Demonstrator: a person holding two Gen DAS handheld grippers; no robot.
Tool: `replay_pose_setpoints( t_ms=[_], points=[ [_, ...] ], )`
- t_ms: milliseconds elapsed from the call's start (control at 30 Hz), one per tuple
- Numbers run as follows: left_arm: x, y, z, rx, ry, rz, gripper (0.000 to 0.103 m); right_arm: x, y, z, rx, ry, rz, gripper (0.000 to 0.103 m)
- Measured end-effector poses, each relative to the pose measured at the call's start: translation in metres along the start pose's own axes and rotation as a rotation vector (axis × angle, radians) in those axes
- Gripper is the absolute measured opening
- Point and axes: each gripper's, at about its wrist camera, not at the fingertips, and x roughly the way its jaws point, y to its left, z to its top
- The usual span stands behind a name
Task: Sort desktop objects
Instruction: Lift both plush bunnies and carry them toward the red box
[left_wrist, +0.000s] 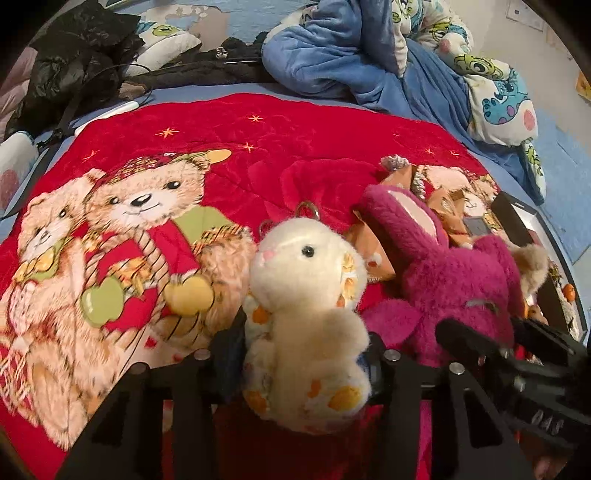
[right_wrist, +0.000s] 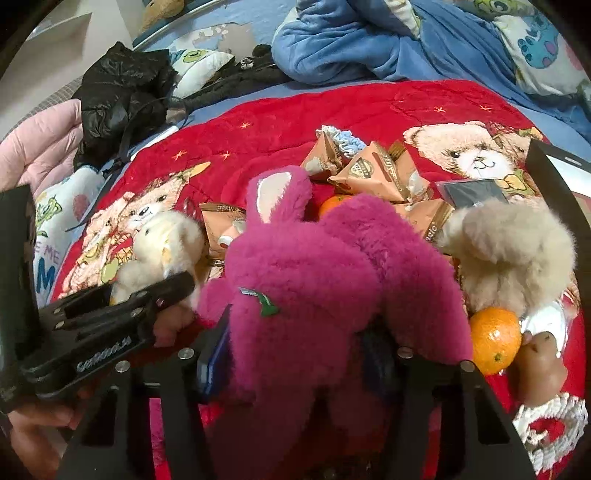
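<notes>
A cream plush bunny with a key ring on its head stands between the fingers of my left gripper; the pads press its sides. A magenta plush rabbit fills the right wrist view, and my right gripper is shut around its body. In that view the cream bunny sits just left of the magenta one, with a hand under the left gripper. Both toys are over a red bear-print blanket.
Behind the magenta rabbit lie several tan snack packets, an orange and a dark box. To the right are a beige plush, another orange, a small brown figure and a lace scrunchie. Blue bedding and a black jacket lie beyond.
</notes>
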Motion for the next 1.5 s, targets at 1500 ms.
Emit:
replay_pose_setpoints(
  t_ms=[1500],
  points=[
    [-0.214, -0.221, -0.12, 0.201, -0.017, -0.447, 0.051, -0.341, -0.099, -0.156, 0.258, -0.394, -0.157, 0.057]
  ],
)
